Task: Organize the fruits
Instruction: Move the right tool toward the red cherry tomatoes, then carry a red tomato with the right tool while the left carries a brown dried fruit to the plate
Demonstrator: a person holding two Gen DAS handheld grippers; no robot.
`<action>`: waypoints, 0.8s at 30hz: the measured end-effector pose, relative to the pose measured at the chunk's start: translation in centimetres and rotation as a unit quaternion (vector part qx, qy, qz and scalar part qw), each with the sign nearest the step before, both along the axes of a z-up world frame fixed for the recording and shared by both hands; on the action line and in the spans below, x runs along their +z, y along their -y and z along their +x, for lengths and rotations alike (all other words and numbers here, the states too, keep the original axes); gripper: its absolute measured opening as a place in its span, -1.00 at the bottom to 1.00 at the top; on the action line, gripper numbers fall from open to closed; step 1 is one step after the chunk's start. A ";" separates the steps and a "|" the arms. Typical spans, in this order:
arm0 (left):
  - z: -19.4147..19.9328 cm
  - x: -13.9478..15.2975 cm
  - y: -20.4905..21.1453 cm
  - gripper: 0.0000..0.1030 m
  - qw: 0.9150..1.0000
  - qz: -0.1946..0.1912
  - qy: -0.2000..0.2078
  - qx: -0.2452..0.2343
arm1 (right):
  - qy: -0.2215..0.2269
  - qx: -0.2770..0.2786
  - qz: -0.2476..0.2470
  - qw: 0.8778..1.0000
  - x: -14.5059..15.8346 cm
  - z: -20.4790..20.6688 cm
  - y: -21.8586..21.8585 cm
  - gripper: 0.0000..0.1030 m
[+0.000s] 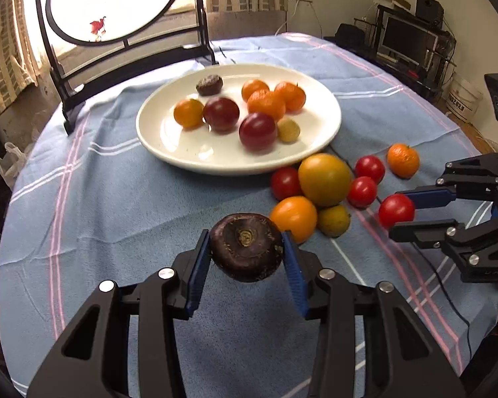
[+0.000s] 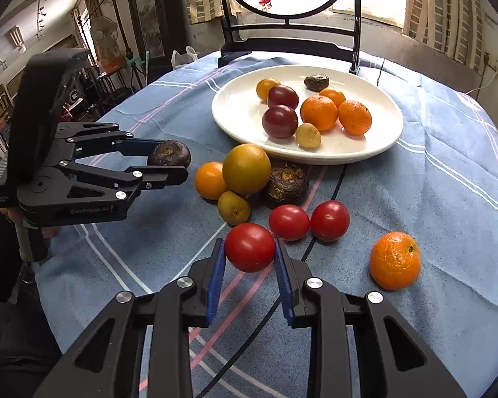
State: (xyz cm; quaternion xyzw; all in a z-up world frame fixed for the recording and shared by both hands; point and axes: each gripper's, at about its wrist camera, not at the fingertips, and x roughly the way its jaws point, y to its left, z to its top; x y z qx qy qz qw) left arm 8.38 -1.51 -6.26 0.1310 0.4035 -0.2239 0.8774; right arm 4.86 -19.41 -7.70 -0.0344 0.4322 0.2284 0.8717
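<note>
Left wrist view. Left gripper (image 1: 246,252), black frame with ribbed blue pads, pinches a dark water chestnut (image 1: 246,247) at lower centre; rough brown-purple skin, flattened round, stem scar facing the lens. It hangs above the blue cloth (image 1: 116,219), a napped fabric with pink and white stripes. Upper centre: glossy white plate (image 1: 169,152), shallow and round, holding smooth dark-red plums, dimpled mandarins, one small yellow fruit and a dull brown one. Loose pile right of centre, against the plate rim: a large yellow-orange fruit (image 1: 324,179), cherry tomatoes, a lone mandarin (image 1: 403,160). Right gripper (image 1: 398,210) at right edge clamps a red tomato (image 1: 396,210). Open cloth lower left.

Right wrist view. Right gripper (image 2: 250,248) at lower centre, pads pressed on the shiny red tomato (image 2: 250,247). Left gripper (image 2: 174,162) enters from the left edge with the water chestnut (image 2: 170,154); faint raised lettering on its body reads roughly "GenRobot-AI". A second chestnut (image 2: 287,184) sits on the cloth under the plate (image 2: 235,122) rim. Two tomatoes lie just beyond the held one; mandarin (image 2: 395,260) apart at right. Bare cloth (image 2: 448,199) along the right side; a thin dark cable crosses it.
</note>
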 end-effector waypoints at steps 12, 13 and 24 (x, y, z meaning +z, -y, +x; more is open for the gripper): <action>-0.4 8.6 3.3 -0.19 0.983 -0.010 0.149 0.103 | 0.106 -0.031 0.042 0.993 8.4 1.3 1.3 -0.43; 0.1 8.7 3.3 -0.19 0.983 -0.014 0.146 0.112 | 0.109 -0.032 0.043 0.993 8.8 1.5 1.3 -0.43; 3.0 7.2 3.3 -0.19 0.983 -0.012 0.116 0.142 | 0.106 -0.026 0.041 0.993 8.8 3.1 0.8 -0.43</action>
